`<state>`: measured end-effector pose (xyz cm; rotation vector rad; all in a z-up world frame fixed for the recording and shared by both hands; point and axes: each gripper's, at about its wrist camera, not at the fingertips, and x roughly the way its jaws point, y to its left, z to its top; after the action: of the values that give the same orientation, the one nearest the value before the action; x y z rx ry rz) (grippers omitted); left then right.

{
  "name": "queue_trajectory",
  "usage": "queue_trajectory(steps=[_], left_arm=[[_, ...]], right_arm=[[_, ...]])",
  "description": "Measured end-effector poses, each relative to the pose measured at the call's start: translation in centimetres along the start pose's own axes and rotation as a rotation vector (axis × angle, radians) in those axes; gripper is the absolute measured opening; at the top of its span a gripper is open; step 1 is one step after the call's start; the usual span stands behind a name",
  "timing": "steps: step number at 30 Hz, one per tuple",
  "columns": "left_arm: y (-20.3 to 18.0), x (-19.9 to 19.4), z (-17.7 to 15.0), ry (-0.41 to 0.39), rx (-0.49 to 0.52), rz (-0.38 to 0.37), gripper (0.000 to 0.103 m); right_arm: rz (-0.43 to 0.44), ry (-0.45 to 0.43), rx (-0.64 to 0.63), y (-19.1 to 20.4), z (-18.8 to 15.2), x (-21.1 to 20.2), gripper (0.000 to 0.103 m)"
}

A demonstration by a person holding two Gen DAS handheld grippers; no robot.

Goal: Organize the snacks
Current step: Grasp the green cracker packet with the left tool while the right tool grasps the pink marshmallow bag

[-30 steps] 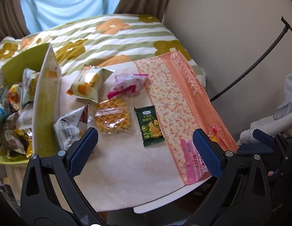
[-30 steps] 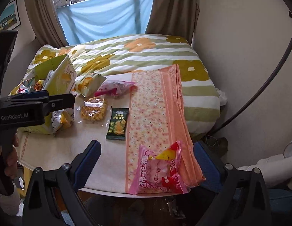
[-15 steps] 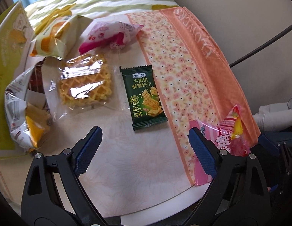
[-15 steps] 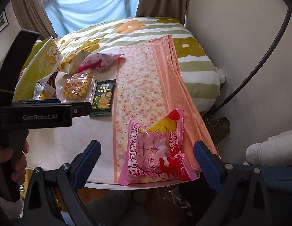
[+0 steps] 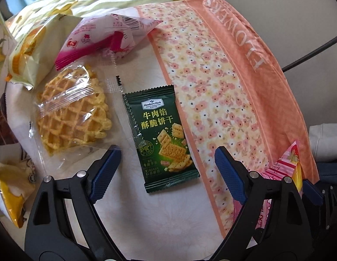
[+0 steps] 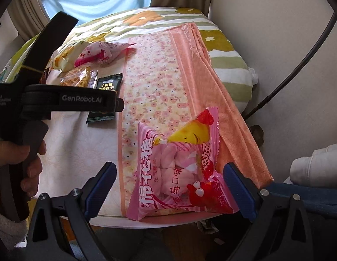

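A dark green cracker packet (image 5: 161,139) lies flat on the white tabletop, also visible in the right wrist view (image 6: 107,84). My left gripper (image 5: 166,167) hovers just over its lower half; its jaws are closing, the packet lies between them, and the pads do not touch it. Left of it lie a waffle in clear wrap (image 5: 74,113), a pink-and-white packet (image 5: 103,37) and a yellow-white bag (image 5: 29,50). A pink marshmallow bag (image 6: 179,174) rests on the floral cloth at the table's near edge. My right gripper (image 6: 169,180) stands open astride it.
An orange floral cloth (image 5: 222,76) runs down the table's right side. More snack packets (image 5: 9,187) crowd the left edge. A hand (image 6: 16,158) holds the left gripper's black body (image 6: 59,97). A striped flowered blanket (image 6: 146,19) lies behind; a white garment (image 6: 316,165) sits at right.
Both grippers have sunk toward the table. The left one moved over the green packet and its jaws narrowed. The marshmallow bag now sits between the right fingers.
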<state>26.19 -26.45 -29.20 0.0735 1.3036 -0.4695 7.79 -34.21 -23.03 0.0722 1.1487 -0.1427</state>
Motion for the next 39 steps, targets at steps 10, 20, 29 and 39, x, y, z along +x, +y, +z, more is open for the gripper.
queue_trajectory(steps=[10,20,29,39], left_arm=[[-0.5,-0.2,0.2,-0.026,0.117,0.106,0.044],[-0.1,-1.3,-0.4,-0.02,0.122,0.045,0.042],[-0.6,-2.6,-1.0,-0.04,0.112,0.017,0.04],[0.0,-5.1,-2.2,-0.083,0.077,-0.018,0.036]], right_arm=[[-0.023,0.017,-0.007,0.5,-0.1,0.8,0.098],[-0.079,0.044,-0.042,0.9,-0.2,1.7,0.098],[-0.058,0.047,-0.036,0.5,-0.6,1.6,0.071],[-0.042,-0.029,-0.04,0.7,-0.3,-1.0,0.068]])
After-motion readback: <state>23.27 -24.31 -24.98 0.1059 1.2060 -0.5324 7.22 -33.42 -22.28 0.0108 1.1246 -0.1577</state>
